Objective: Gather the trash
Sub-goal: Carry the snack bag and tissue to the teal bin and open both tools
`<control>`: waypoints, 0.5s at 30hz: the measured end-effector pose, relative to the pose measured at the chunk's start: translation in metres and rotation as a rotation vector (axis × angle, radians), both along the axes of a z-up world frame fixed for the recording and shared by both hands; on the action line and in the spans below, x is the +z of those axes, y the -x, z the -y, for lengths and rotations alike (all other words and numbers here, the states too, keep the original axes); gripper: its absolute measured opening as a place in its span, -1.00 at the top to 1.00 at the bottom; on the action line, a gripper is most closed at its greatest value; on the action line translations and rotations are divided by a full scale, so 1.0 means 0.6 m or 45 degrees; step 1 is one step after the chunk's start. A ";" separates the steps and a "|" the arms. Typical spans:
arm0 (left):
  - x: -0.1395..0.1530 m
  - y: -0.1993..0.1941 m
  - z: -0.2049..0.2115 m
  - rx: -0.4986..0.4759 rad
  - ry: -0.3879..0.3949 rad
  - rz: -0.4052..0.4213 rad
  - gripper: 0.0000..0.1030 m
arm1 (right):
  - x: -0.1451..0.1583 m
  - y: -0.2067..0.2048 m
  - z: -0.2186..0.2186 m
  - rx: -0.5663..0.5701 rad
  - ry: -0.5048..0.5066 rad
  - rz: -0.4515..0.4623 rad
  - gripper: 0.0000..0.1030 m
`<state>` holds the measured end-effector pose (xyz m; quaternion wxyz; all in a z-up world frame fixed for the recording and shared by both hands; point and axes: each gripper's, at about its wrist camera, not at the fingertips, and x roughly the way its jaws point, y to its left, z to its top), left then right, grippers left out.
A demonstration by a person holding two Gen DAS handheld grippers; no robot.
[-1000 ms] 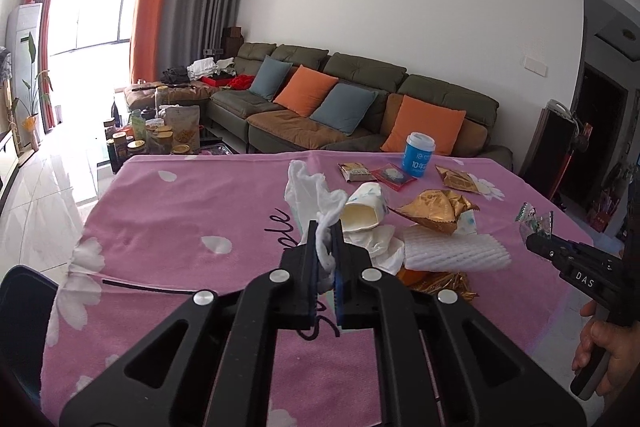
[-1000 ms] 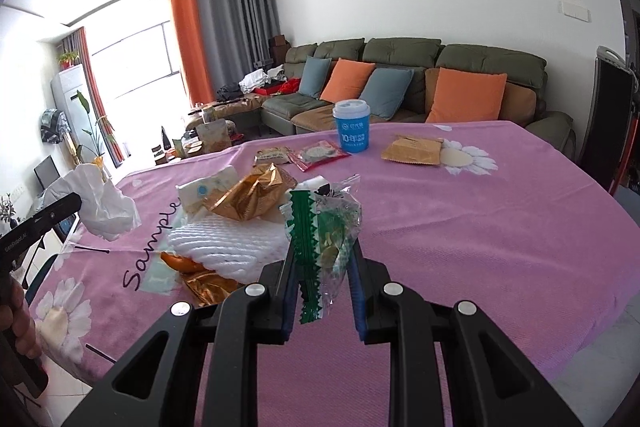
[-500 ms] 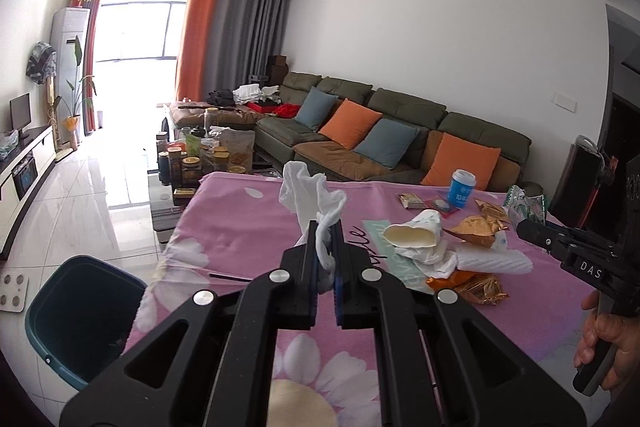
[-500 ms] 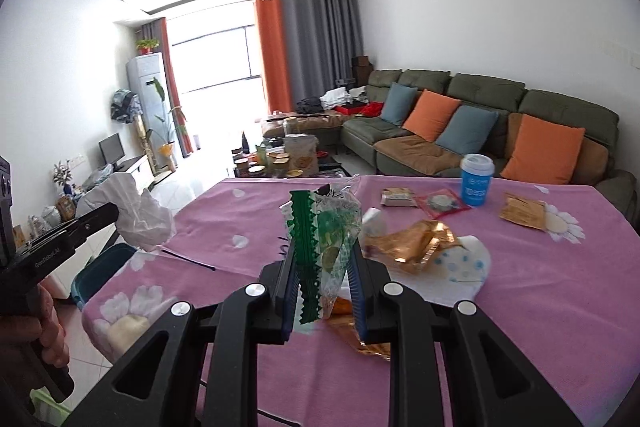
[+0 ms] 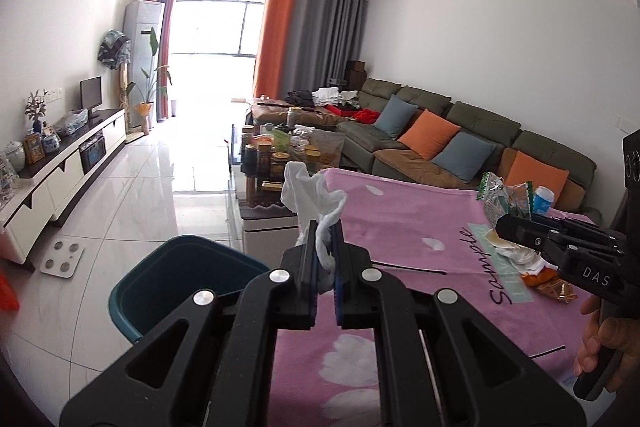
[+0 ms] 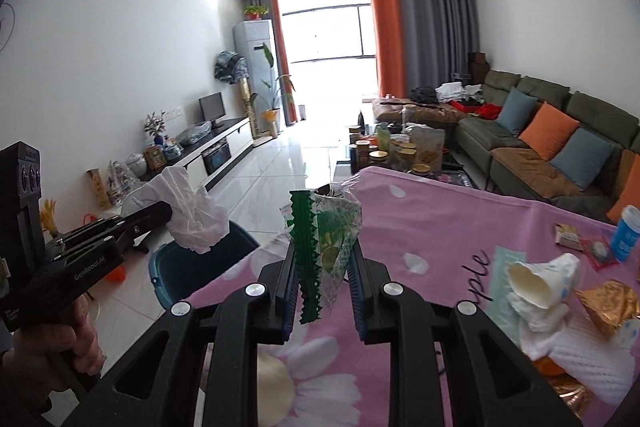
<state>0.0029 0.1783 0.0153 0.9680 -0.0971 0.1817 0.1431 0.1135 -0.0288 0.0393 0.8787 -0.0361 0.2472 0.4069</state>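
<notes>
My left gripper [image 5: 323, 259] is shut on a crumpled white tissue [image 5: 312, 199] and holds it in the air near the table's left edge, to the right of a dark teal trash bin [image 5: 180, 283] on the floor. My right gripper [image 6: 322, 267] is shut on a green and clear plastic wrapper [image 6: 324, 239], above the pink tablecloth [image 6: 420, 227]. In the right wrist view the left gripper [image 6: 160, 217] with the tissue [image 6: 188, 211] hangs over the bin [image 6: 168, 267]. More trash [image 6: 552, 307] lies on the table at the right.
A blue cup [image 6: 628, 231] and small packets [image 6: 568, 235] stand at the table's far right. A coffee table with jars [image 5: 280, 155] is beyond the dining table. A sofa [image 5: 440, 139] runs along the right wall. A white scale [image 5: 62, 259] lies on the tiled floor.
Both grippers have swung left, away from the trash pile and toward the table's left edge. The bin has come into view, closer and larger. Each gripper still holds its item.
</notes>
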 end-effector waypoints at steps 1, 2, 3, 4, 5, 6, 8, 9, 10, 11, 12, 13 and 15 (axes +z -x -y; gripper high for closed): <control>-0.002 0.008 -0.014 0.027 -0.001 -0.009 0.88 | 0.001 -0.001 -0.018 0.032 0.005 -0.007 0.60; -0.004 0.016 -0.028 0.052 0.000 -0.016 0.88 | 0.001 -0.002 -0.037 0.064 0.014 -0.012 0.60; -0.007 0.024 -0.043 0.079 0.000 -0.024 0.88 | 0.001 -0.005 -0.057 0.099 0.018 -0.020 0.60; -0.010 0.031 -0.057 0.106 0.000 -0.037 0.88 | 0.000 -0.006 -0.074 0.132 0.020 -0.032 0.60; -0.015 0.039 -0.072 0.129 0.003 -0.048 0.88 | -0.001 -0.005 -0.094 0.168 0.030 -0.047 0.60; -0.019 0.047 -0.084 0.154 0.007 -0.058 0.88 | -0.004 -0.009 -0.115 0.198 0.041 -0.065 0.60; -0.028 0.059 -0.111 0.199 0.008 -0.079 0.88 | -0.008 -0.011 -0.152 0.262 0.054 -0.094 0.60; -0.033 0.066 -0.123 0.218 0.007 -0.088 0.88 | -0.011 -0.012 -0.173 0.290 0.070 -0.107 0.60; -0.038 0.070 -0.134 0.233 0.011 -0.098 0.88 | -0.014 -0.015 -0.190 0.316 0.083 -0.119 0.60; -0.042 0.074 -0.145 0.243 0.017 -0.107 0.88 | -0.019 -0.014 -0.210 0.340 0.100 -0.128 0.60; -0.048 0.079 -0.154 0.254 0.018 -0.116 0.88 | -0.022 -0.016 -0.229 0.361 0.118 -0.139 0.60; -0.053 0.081 -0.164 0.264 0.024 -0.129 0.88 | -0.028 -0.015 -0.246 0.383 0.131 -0.158 0.60; -0.066 0.084 -0.184 0.283 0.045 -0.156 0.88 | -0.037 -0.017 -0.280 0.421 0.166 -0.180 0.60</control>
